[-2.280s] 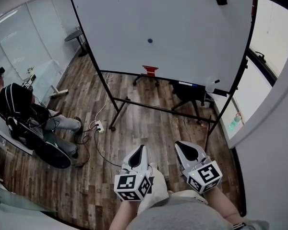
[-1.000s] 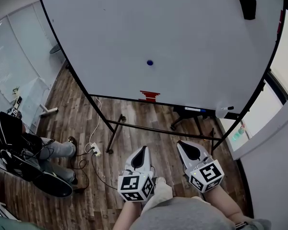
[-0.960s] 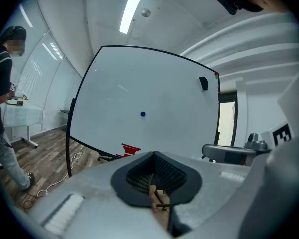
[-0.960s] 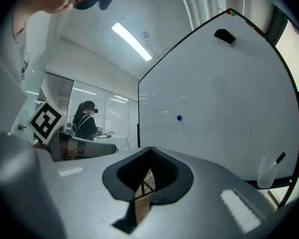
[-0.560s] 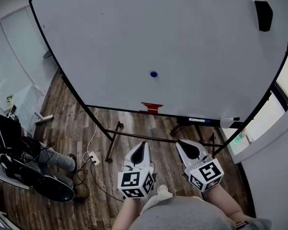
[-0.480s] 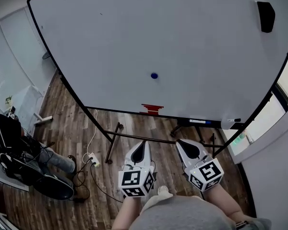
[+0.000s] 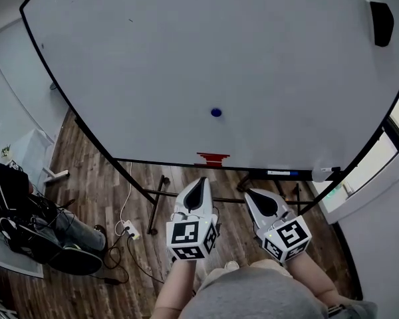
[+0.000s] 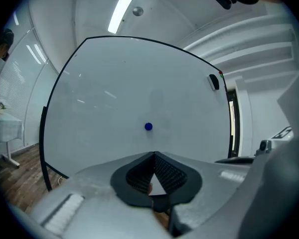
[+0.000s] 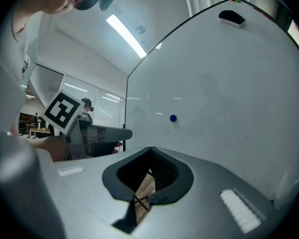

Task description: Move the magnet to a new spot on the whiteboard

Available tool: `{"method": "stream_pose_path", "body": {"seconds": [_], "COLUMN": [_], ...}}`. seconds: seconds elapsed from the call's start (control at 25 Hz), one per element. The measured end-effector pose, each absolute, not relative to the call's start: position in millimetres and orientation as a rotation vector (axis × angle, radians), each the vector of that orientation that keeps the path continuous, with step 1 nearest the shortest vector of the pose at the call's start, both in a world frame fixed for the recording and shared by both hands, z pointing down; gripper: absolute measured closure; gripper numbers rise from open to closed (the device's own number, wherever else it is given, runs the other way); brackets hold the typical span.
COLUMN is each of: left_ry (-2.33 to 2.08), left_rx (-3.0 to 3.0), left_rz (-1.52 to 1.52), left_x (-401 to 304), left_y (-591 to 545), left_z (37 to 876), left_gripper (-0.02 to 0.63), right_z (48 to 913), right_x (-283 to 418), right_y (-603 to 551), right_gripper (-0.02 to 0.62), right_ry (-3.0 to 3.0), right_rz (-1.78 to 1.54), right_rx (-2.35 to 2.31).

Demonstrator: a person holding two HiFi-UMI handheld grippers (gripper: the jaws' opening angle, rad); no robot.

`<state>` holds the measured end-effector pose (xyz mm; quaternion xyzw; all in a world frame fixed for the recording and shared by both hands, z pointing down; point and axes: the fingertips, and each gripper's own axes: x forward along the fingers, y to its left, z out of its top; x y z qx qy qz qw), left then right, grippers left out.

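The small round blue magnet (image 7: 216,112) sits on the whiteboard (image 7: 186,45), low on its face and about midway across, a little above the red tag (image 7: 213,158) fixed at the board's bottom edge. A black eraser (image 7: 382,23) clings near the board's upper right corner.

Both grippers point at the whiteboard from in front of its lower edge, well short of its surface. The left gripper (image 7: 201,181) has its jaws pressed together with nothing between them. It is aimed just below the magnet and is apart from it. The right gripper (image 7: 253,195), beside it and nearer the board's right leg, also has its jaws together and empty.

Off the whiteboard's left side, a seated person (image 7: 26,224) is on the wood floor (image 7: 93,178), with a power strip (image 7: 130,230) and cables lying near the board's stand.
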<state>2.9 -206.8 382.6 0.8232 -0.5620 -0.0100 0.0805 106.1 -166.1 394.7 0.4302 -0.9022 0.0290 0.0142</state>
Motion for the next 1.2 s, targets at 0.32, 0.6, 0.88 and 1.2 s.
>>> {"method": "stream_pose_path", "body": {"seconds": [0.32,0.6,0.88,1.2], "left_ry": [-1.667,-1.656,-1.672,-1.683], "left_rx": [2.517,2.551,2.578,2.604], "left_rz": [-0.047,-0.041,-0.046,-0.043], "left_x": [11.6,25.3,38.4,51.6], "left_y": [-254.8,-292.1,-324.3,-350.1], "left_z": [365.1,350.9,340.8,334.8], "left_gripper": [0.601,0.601,0.59,0.499], "right_z": [401.8,404.1,403.0,404.4], "right_x": [107.9,111.1,122.4,130.8], "right_y": [-182.3,-202.0,-227.0,-250.7], "right_gripper": [0.597,0.597,0.597,0.597], "right_ry": [-2.766,-2.756,-2.765,-2.779], "right_rz": [0.098,0.077,0.072,0.081], "right_rx": [1.376,1.358,1.364,1.351]}}
